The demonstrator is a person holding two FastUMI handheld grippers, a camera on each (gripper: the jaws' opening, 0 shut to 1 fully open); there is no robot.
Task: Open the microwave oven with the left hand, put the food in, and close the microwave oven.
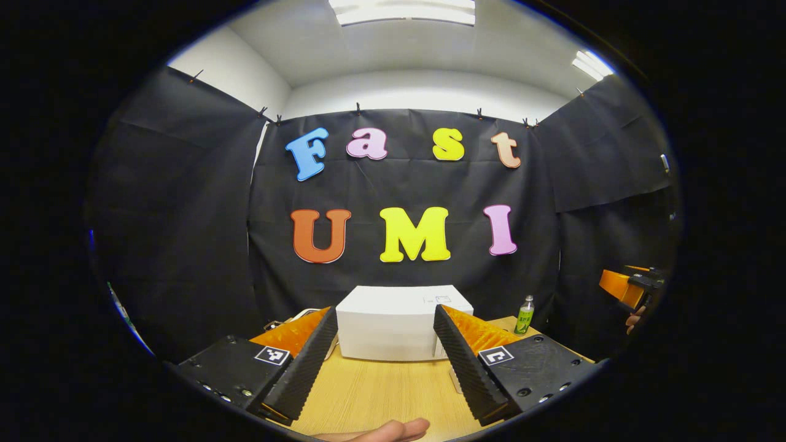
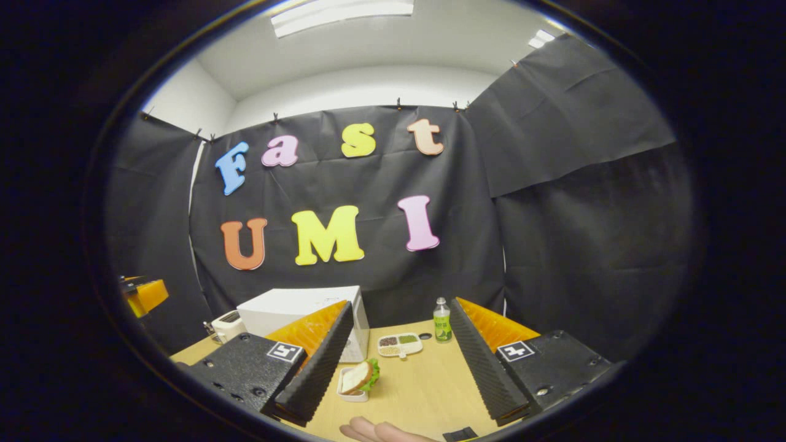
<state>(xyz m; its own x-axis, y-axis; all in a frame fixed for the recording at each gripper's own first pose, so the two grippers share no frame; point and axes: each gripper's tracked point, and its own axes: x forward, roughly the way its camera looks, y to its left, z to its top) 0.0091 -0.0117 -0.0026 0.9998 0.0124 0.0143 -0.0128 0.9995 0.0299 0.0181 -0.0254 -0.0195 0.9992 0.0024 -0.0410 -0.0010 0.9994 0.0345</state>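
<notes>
Two grippers hover above one wooden table (image 2: 430,380), neither in contact with anything, so the task appears to be at its starting point. The largest item, the white microwave oven (image 1: 393,331), stands at the back of the table against the black cloth wall, with its door closed; in the left gripper view it sits squarely between the fingers, which suggests the left gripper (image 1: 385,359) is aligned on it because the door must be opened from that side. The jaws of the left gripper are spread wide and grasp nothing. The right gripper (image 2: 399,362) is likewise released, jaws parted and empty, and is held level above the table. The food, a sandwich with lettuce (image 2: 361,376) in a small white dish (image 2: 351,394), lies in front of the microwave oven and just beside the right gripper's left finger, presumably so that it can be picked up while the door is held open. A compartment tray of grains (image 2: 400,344) lies farther back, near the oven's corner, and a small green-labelled bottle (image 2: 441,320) stands upright beside it; both appear to be bystanders to the task
</notes>
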